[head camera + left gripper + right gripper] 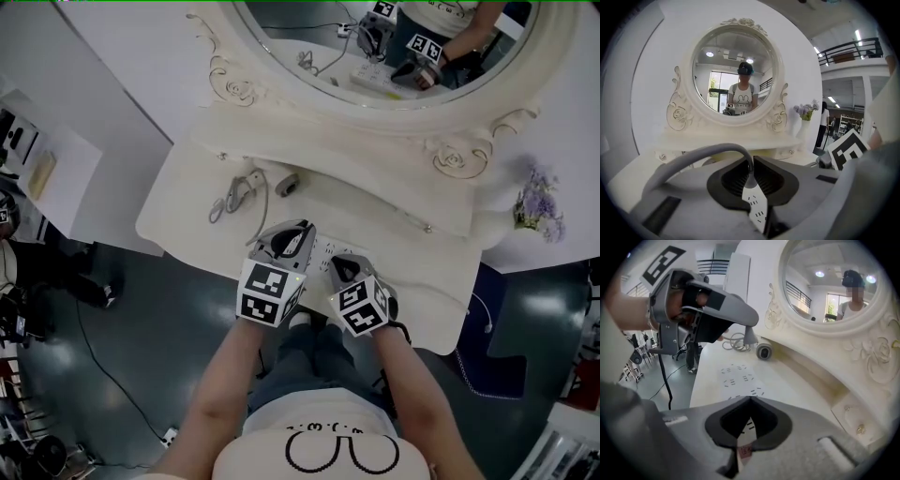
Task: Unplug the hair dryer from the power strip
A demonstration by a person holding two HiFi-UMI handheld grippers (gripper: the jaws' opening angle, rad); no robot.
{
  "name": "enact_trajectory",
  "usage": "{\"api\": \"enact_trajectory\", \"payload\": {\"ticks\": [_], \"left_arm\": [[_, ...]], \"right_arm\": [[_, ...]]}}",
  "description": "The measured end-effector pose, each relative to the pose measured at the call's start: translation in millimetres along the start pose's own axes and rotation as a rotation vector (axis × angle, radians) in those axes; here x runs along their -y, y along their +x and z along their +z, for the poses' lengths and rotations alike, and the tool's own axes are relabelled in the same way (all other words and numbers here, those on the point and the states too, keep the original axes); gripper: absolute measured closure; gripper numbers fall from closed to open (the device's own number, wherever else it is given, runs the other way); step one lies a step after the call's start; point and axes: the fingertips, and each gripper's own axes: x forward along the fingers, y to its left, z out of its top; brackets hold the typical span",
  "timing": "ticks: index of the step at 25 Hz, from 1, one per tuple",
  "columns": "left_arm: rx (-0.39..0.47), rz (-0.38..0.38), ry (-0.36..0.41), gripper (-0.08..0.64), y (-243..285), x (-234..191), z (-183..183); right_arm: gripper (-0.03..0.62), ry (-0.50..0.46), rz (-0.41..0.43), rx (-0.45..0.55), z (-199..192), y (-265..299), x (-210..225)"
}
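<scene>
Looking down over a cream-white carved vanity desk (187,225) with a round mirror, a person holds a grey gripper in each hand near the front edge. The flat white power strip (323,251) lies between the two grippers. The left gripper (298,234) has its jaws closed tight on the small grey plug (750,337) of the hair dryer. From the right gripper view, the plug hangs clear above the strip, apparently already out of its socket (the prongs are too small to make out). The soft grey cord (693,159) arches away from the jaws toward ten o'clock, where it lies in a loose coil. The small grey hair dryer (287,184) rests on the desk at twelve o'clock of the left gripper, near the mirror's base. The right gripper (339,267), at three o'clock of the left one, has its jaws together with nothing between them, and its tips seem to pin the strip down. The plug looks light and rigid, so its hard body is the place to grip, not the limp cord. The strip also looks light and would likely lift or slide if not held.
</scene>
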Motion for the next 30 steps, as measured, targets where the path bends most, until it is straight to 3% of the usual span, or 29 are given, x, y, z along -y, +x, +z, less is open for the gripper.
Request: {"api": "enact_trajectory", "payload": {"ticks": [3,9,14,19,22,26,30], "left_arm": [[0.030,0.005,-0.061,0.525,-10.2,-11.7,7.1],[0.122,0.034,-0.129,0.525,-31.0,-39.5,38.7],[0.165,0.048,-0.124,0.524,-37.9,-51.0,60.0],[0.158,0.034,-0.134,0.524,-29.4,-52.8,61.1],[0.116,0.023,-0.161,0.523,-13.6,-58.2,49.7],[-0.001,0.016,-0.196,0.523,24.3,-66.1,20.5],[-0.191,0.040,-0.384,0.521,57.3,-74.4,-21.8]], "right_arm": [[0.597,0.037,-0.012,0.037,7.5,-6.8,7.1],[0.597,0.125,-0.117,0.196,44.6,-57.5,41.3],[0.597,0.191,-0.193,0.271,52.5,-92.2,63.4],[0.597,0.219,-0.210,0.272,44.1,-99.8,67.4],[0.597,0.232,-0.199,0.252,37.8,-99.8,64.3],[0.597,0.269,-0.199,0.229,23.5,-106.1,62.5],[0.597,0.307,-0.219,0.192,1.1,-111.7,69.8]]}}
